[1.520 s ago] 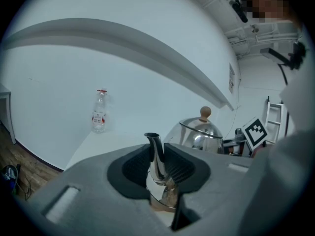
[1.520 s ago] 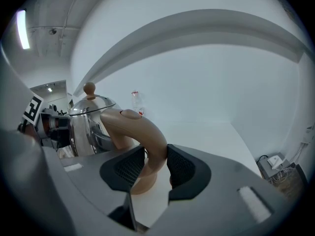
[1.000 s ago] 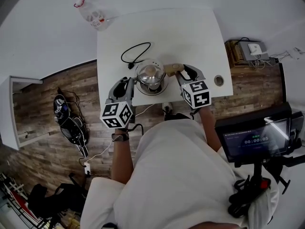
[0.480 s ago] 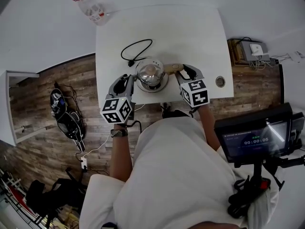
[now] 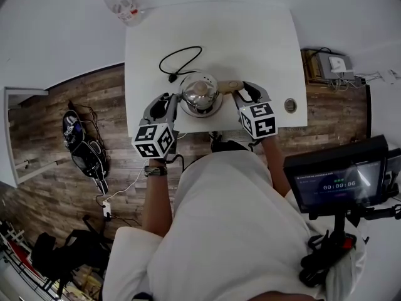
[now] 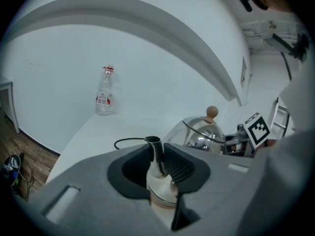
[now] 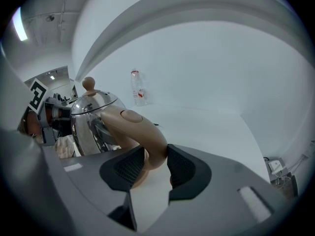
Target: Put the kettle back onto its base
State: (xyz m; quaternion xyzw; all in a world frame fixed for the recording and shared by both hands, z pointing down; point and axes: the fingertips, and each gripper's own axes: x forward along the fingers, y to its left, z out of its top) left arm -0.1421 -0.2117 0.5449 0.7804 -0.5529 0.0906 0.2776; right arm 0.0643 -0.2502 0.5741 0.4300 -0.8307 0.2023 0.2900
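Observation:
A shiny steel kettle (image 5: 199, 91) with a beige handle (image 5: 228, 87) and a round knob (image 6: 211, 112) stands near the white table's front edge. A flat round base (image 5: 212, 113) shows as a rim under it; whether the kettle rests fully on it I cannot tell. My left gripper (image 5: 174, 103) is shut on the kettle's spout (image 6: 154, 154), which sits between the pads. My right gripper (image 5: 242, 93) is shut on the beige handle (image 7: 142, 134). The kettle's steel body (image 7: 91, 122) fills the left of the right gripper view.
A black cord (image 5: 178, 61) loops on the table (image 5: 250, 36) behind the kettle. A clear plastic bottle (image 5: 122, 6) lies at the far left corner. A round cable hole (image 5: 290, 105) sits at the front right. A monitor (image 5: 338, 182) stands to my right.
Both grippers keep their hold on the kettle. The kettle and grippers sit slightly farther up the head view, and the view itself has shifted a little.

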